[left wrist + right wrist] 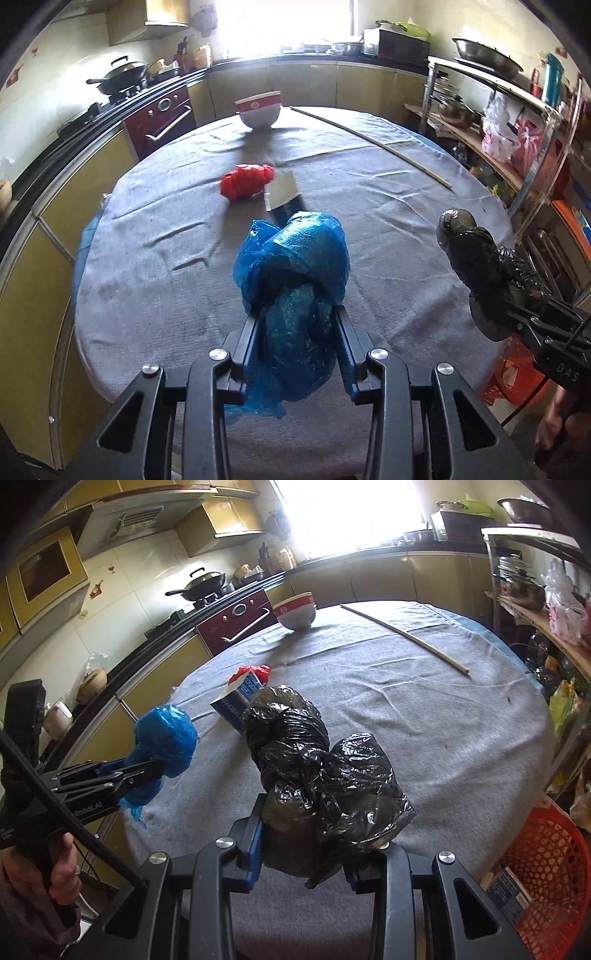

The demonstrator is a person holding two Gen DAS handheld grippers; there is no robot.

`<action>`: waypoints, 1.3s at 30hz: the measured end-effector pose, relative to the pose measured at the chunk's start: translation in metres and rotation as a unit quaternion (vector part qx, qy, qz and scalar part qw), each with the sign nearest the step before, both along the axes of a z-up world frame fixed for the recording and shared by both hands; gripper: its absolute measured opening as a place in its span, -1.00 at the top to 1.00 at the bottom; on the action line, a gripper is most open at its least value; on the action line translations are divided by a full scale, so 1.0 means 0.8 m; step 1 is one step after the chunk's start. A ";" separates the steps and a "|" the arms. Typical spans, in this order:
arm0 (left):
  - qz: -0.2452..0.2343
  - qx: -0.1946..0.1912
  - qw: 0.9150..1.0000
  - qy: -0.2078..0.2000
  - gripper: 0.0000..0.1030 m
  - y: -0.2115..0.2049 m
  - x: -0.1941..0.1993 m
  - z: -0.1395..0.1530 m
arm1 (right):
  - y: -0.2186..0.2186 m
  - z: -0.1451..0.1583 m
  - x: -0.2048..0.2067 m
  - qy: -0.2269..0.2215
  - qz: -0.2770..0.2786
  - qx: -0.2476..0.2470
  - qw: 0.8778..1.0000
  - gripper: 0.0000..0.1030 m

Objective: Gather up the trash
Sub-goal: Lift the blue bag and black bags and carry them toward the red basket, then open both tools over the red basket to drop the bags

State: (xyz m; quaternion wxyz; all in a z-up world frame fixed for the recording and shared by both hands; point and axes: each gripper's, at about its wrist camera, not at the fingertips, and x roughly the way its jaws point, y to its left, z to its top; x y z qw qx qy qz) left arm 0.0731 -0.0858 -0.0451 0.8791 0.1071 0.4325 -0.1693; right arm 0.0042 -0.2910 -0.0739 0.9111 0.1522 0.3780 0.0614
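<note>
Left tool (295,314) clenching blue bag (291,266), right tool (317,834) clenching black bag (321,768), contents possibly trash.

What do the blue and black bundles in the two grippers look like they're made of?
Blue bundle, in the left gripper: thin, translucent plastic film, knotted and crinkled, light showing through. Black bundle, in the right gripper: opaque, glossy plastic film, wrinkles catching highlights. Probably bags; contents hidden.

Between the left claw (295,325) fingers sits thin, crinkly blue plastic (291,266); the right claw (321,834) pinches glossy, wrinkled black plastic (325,775). Beyond both, matt grey cloth (369,221) covers the desk, bearing what looks like a cardboard carton (236,701).
</note>
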 end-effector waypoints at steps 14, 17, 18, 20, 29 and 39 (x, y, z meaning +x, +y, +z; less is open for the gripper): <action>-0.057 0.008 0.998 -0.004 0.25 -0.048 -0.029 0.010 | -0.040 0.008 -0.038 -0.006 -0.035 -0.002 0.999 0.28; -0.069 0.008 0.998 -0.005 0.25 -0.059 -0.033 0.013 | -0.051 0.007 -0.048 -0.005 -0.048 0.002 0.999 0.28; -0.072 0.008 0.997 -0.005 0.25 -0.062 -0.034 0.015 | -0.056 0.007 -0.052 -0.003 -0.054 0.004 0.999 0.28; -0.083 0.007 0.997 -0.004 0.25 -0.070 -0.035 0.018 | -0.064 0.005 -0.058 0.000 -0.062 0.005 0.998 0.29; -0.140 -0.003 0.990 -0.008 0.25 -0.117 -0.046 0.042 | -0.108 0.014 -0.088 0.001 -0.111 0.002 0.994 0.29; -0.209 -0.007 0.978 -0.006 0.25 -0.165 -0.075 0.053 | -0.153 0.025 -0.130 0.008 -0.166 -0.010 0.986 0.29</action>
